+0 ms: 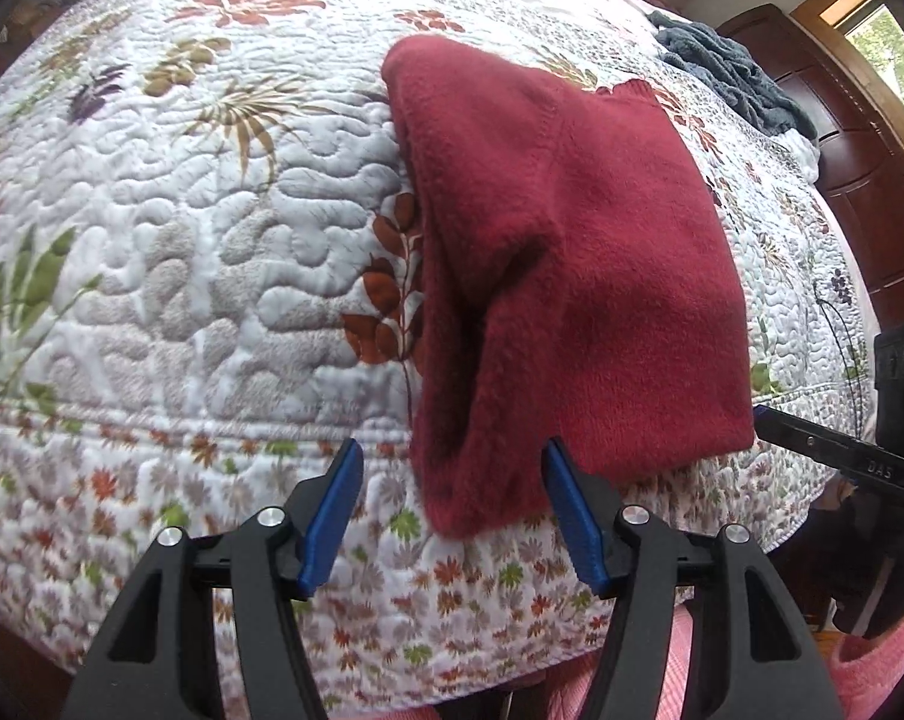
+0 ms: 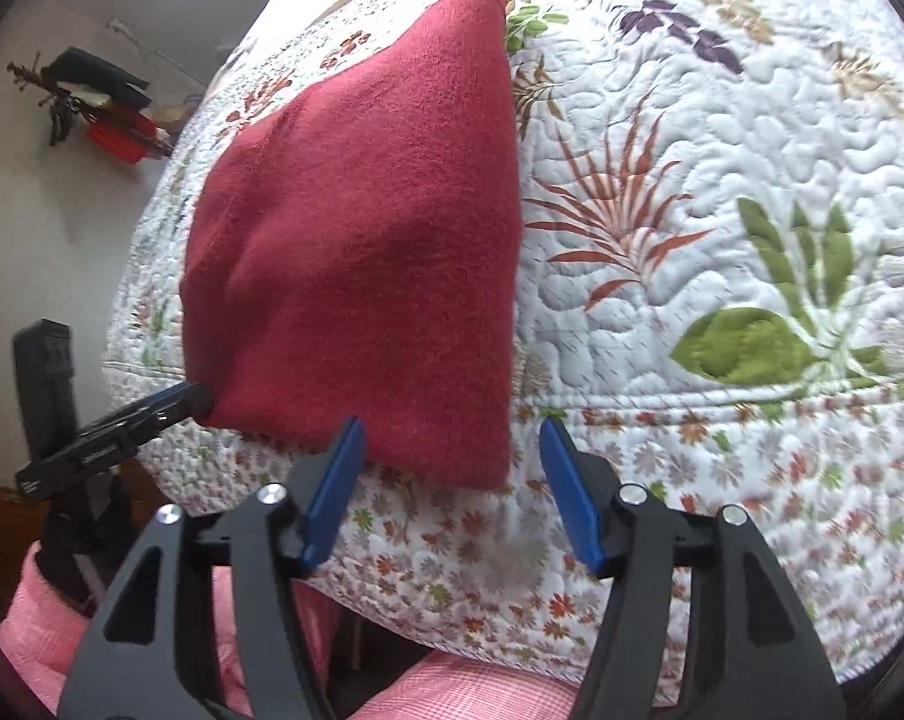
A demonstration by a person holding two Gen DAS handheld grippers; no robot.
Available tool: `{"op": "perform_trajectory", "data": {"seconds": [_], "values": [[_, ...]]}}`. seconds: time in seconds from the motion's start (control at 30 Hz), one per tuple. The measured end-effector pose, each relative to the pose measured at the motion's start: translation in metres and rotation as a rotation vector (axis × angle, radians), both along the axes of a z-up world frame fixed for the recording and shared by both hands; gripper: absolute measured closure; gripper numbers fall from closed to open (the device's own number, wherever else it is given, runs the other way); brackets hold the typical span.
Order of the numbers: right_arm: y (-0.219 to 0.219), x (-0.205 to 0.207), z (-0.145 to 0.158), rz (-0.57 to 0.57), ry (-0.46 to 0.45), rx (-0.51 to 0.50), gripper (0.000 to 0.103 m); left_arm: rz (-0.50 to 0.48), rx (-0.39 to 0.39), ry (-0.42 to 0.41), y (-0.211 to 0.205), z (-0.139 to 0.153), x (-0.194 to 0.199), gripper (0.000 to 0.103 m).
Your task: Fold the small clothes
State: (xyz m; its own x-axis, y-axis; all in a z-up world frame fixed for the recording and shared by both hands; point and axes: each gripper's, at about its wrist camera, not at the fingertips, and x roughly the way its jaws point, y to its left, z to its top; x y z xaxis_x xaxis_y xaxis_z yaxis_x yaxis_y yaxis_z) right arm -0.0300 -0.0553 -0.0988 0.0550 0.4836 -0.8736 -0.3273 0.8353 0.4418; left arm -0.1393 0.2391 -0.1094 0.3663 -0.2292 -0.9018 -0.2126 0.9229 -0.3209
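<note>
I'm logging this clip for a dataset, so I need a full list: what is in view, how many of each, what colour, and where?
red sweater: one, dark red, folded on the quilt near the bed's front edge, ribbed cuff toward the far side.
quilt: one, white with leaf and flower prints, covering the bed.
blue-grey cloth: one, crumpled at the far right of the bed.
wooden furniture: one, dark brown, beyond the bed by a window.
clutter on the floor: dark and red items by the wall, too small to tell apart.
pink clothing: the person's, at the bottom edge.
left hand-held gripper: black with blue pads, open, at the sweater's near left corner.
right hand-held gripper: same, open, at the near right corner.
</note>
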Motion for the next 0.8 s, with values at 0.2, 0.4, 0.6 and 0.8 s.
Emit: {"op": "perform_trajectory", "data": {"seconds": [0.2, 0.4, 0.6, 0.8], "values": [[0.002, -0.018, -0.01, -0.001, -0.023, -0.134, 0.029, 0.023, 0.064, 0.026, -0.009, 0.002, -0.014, 0.04], [0.013, -0.045, -0.018, 0.005, -0.051, -0.246, 0.025, 0.04, 0.116, 0.062, -0.016, -0.004, -0.027, 0.036], [0.026, -0.064, -0.013, -0.012, -0.065, -0.267, 0.02, 0.036, 0.151, 0.063, -0.031, 0.001, -0.039, 0.035], [0.037, -0.075, 0.019, -0.014, -0.121, -0.268, 0.011, 0.042, 0.19, 0.013, -0.042, 0.029, -0.044, 0.026]]}}
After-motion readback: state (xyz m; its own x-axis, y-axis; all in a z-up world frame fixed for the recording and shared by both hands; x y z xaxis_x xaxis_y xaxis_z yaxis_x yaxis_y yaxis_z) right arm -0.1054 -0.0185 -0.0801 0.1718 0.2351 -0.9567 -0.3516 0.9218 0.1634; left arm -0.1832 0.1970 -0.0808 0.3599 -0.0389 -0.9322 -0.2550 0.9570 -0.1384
